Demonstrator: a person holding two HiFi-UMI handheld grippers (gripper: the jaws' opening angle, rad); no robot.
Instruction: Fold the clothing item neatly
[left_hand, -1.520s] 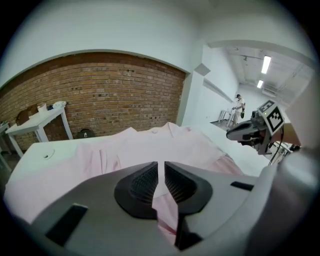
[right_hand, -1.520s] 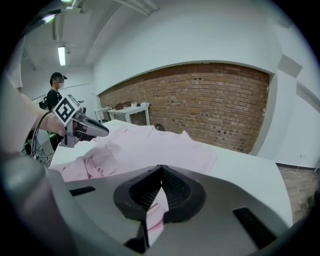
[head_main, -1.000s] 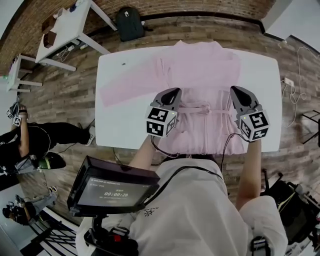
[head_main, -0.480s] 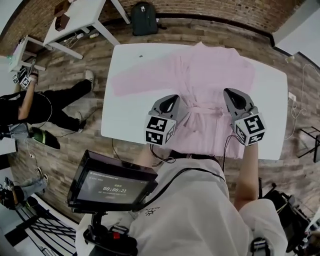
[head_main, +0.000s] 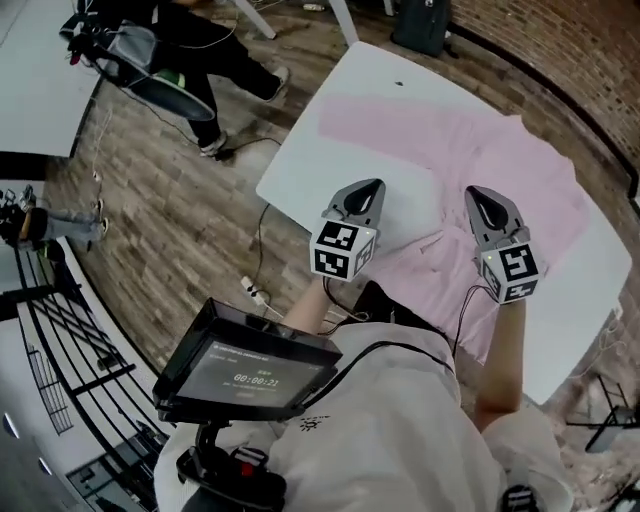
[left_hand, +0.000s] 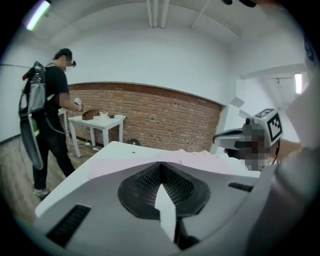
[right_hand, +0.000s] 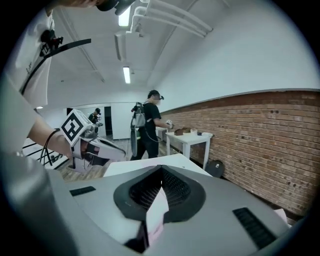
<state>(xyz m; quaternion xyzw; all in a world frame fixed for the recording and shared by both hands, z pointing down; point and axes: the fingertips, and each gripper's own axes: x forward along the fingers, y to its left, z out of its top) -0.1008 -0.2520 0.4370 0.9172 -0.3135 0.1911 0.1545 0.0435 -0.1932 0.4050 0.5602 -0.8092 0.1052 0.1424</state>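
Note:
A pink robe (head_main: 490, 160) lies spread on the white table (head_main: 300, 175), one sleeve (head_main: 370, 118) stretched out to the left. My left gripper (head_main: 367, 187) and right gripper (head_main: 478, 192) hover side by side over the robe's near hem. Both are shut. In the left gripper view a pale strip of cloth (left_hand: 166, 207) sits pinched in the left gripper (left_hand: 161, 165). In the right gripper view a pinkish strip (right_hand: 156, 212) is pinched in the right gripper (right_hand: 161, 169). The robe's body (left_hand: 200, 159) lies ahead on the tabletop.
A person with a backpack (head_main: 150, 60) stands on the wood floor beyond the table's left corner. A dark bag (head_main: 420, 20) leans at the brick wall. A small white table (left_hand: 97, 120) stands further off. A screen (head_main: 250, 372) hangs at my chest.
The head view has swung round, so the table now lies diagonally at upper right. Both grippers moved sideways together along the near edge, staying shut.

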